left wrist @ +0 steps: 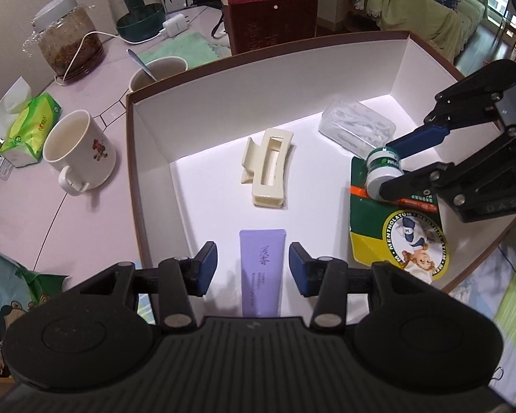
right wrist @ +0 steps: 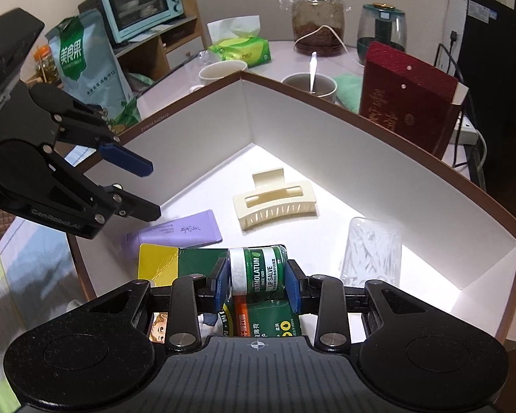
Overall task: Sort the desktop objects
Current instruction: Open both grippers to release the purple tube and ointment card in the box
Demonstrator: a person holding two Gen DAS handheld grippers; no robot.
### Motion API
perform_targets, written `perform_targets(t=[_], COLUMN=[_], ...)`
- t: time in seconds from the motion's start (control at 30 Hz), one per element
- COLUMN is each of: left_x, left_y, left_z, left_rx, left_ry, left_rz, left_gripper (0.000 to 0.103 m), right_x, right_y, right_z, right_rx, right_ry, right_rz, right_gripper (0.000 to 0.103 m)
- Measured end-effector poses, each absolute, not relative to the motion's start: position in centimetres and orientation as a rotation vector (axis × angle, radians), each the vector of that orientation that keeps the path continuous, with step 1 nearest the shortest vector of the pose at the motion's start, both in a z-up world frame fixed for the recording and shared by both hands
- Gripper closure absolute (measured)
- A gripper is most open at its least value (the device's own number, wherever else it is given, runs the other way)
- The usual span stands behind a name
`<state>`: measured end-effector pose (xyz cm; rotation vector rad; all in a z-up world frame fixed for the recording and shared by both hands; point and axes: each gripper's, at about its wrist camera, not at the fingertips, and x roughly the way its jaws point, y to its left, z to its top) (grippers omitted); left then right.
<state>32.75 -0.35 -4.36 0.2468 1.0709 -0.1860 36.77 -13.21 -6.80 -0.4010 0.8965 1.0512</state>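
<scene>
A white open box (left wrist: 326,79) holds a purple tube (left wrist: 263,268), a cream hair clip (left wrist: 266,168) and a clear plastic case (left wrist: 357,127). My left gripper (left wrist: 253,266) is open just above the tube's near end, one finger on each side. The right wrist view shows that gripper (right wrist: 148,191) open over the tube (right wrist: 182,232). My right gripper (right wrist: 258,280) is shut on a green lip salve jar (right wrist: 261,270) fixed to a green and yellow card (right wrist: 158,263). Jar (left wrist: 382,163) and card (left wrist: 395,234) are at the box's right side.
Left of the box stand a white mug (left wrist: 79,151), a green tissue pack (left wrist: 27,127) and a cup with a spoon (left wrist: 158,72). Behind are two jars (left wrist: 68,41), a dark red box (left wrist: 271,13), a charger cable and a snack bag (right wrist: 86,65).
</scene>
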Motion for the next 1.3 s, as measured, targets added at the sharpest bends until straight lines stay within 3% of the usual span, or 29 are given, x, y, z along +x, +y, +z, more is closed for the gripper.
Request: perform_targets(t=[0.43,0.47,0.5,0.53,1.03,1.3], left_x=[32.3,32.3,32.3,32.3,31.8,31.2], left_y=[0.6,0.7,0.8,0.8,0.3,-1.1], left_z=[-3.4,-3.3,-3.3,-3.3,-3.1,-2.6], left_rx=[0.255,0.255,0.255,0.255,0.261,0.277], left_ry=[1.039,1.038,1.036,1.035,1.03,1.017], left_rz=[-0.142,-0.139,-0.137,-0.134,-0.13,-0.139], left_gripper=[0.058,0.057,0.057,0.057,0.055,0.044], right_x=[36.2,36.1,36.0,35.8,35.2,34.2], right_y=[-9.7,-9.5,-9.4,-9.4,-12.3,-13.9], right_z=[-8.2,-8.4,-8.5,-8.4,-6.8,-6.1], right_rx=[-0.46,-0.464,-0.462,-0.457,-0.461,-0.433], right_ry=[0.891,0.899,0.887,0.862,0.932,0.963], right_rz=[1.095,1.1,1.088,1.079,1.016,0.953], right_gripper=[0.066,0.055,0.026,0.019,0.019,0.019])
